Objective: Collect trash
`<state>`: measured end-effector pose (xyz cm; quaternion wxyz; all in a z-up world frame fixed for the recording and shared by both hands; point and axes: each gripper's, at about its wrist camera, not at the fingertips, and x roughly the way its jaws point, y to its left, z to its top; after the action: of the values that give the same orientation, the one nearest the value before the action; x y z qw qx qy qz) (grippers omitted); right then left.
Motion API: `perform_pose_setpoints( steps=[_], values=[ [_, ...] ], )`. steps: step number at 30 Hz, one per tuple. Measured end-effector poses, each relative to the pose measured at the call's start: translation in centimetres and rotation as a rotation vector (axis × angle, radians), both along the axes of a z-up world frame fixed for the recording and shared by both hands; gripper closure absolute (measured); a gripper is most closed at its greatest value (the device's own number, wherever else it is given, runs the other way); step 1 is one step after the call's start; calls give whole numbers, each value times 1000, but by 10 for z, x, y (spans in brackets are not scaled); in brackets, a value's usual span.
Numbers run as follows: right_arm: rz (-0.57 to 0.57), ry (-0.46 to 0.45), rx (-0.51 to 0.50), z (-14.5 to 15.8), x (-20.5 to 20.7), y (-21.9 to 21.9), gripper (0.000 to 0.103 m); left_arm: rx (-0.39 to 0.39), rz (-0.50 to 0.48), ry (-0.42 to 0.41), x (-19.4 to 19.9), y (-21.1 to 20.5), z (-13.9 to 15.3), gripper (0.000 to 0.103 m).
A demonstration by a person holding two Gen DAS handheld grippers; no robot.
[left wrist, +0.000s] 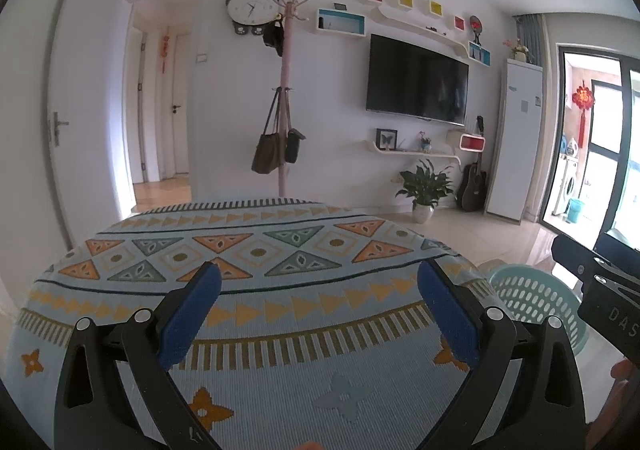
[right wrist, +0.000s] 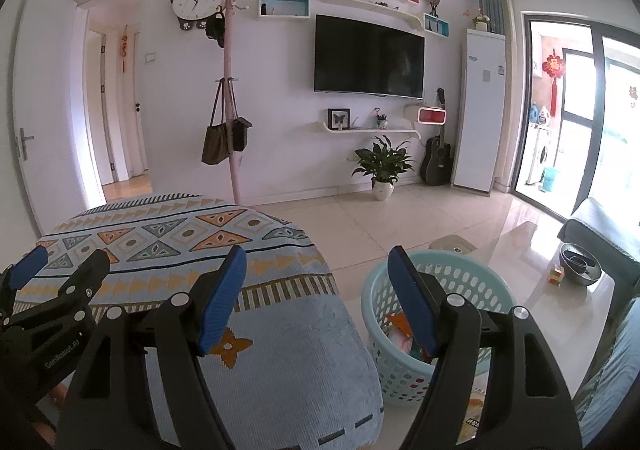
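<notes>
The pale green basket (right wrist: 438,334) holds colourful trash (right wrist: 398,324), just beyond the right claw (right wrist: 318,300); both it and the left claw (left wrist: 320,304) gape wide, empty.

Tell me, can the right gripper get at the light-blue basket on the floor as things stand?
Probably yes. The right gripper is open and empty, the basket stands just ahead and below it beside the patterned cloth, and its open top looks unobstructed.
</notes>
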<state>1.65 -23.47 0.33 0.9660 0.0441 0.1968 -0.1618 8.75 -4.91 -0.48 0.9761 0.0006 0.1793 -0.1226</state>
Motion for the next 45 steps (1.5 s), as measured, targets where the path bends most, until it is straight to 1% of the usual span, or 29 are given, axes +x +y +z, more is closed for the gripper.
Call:
perform_pose_setpoints(
  steps=[6, 15, 21, 45],
  values=[
    [12, 16, 14, -3, 2, -1, 34, 1, -1, 0, -1, -1, 0, 8],
    [14, 12, 7, -3, 3, 1, 34, 1, -6, -1, -1, -2, 0, 8],
    [16, 10, 6, -2, 3, 1, 34, 15, -14, -13, -4, -7, -1, 8],
    [31, 14, 14, -2, 3, 7, 34, 14, -13, -13, -5, -8, -2, 8]
  ],
)
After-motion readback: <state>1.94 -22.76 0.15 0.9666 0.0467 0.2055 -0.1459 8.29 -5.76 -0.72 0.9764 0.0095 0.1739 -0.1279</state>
